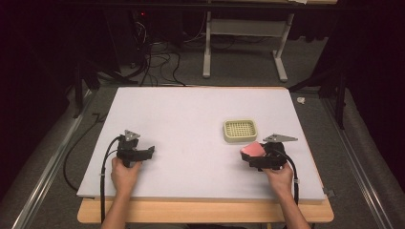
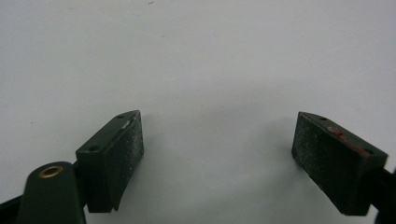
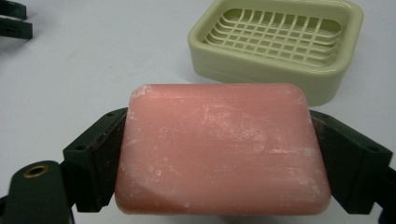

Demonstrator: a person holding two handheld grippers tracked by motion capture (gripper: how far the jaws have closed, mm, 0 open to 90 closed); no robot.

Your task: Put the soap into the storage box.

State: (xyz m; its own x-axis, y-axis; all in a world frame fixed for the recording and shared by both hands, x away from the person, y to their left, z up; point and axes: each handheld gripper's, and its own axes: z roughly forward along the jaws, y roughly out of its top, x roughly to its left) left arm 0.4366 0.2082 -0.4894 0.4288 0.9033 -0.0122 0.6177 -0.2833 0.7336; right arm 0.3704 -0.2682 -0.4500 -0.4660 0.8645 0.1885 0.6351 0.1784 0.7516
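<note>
— What is hidden or cut off?
— In the right gripper view the pink soap [image 3: 219, 149] covers the inner faces of the fingers [image 3: 95, 161], and the soap dish [image 3: 280, 44] runs past the top edge.
— And from above?
— The soap [image 1: 253, 150] is partly behind the right gripper [image 1: 260, 160]; its surface is too small to read.

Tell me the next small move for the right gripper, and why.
Probably carry the pink soap bar forward over the pale green soap dish. The right gripper is shut on the bar, one jaw on each end, and the dish sits empty just beyond it on the white table. The left gripper is open and holds nothing.
</note>
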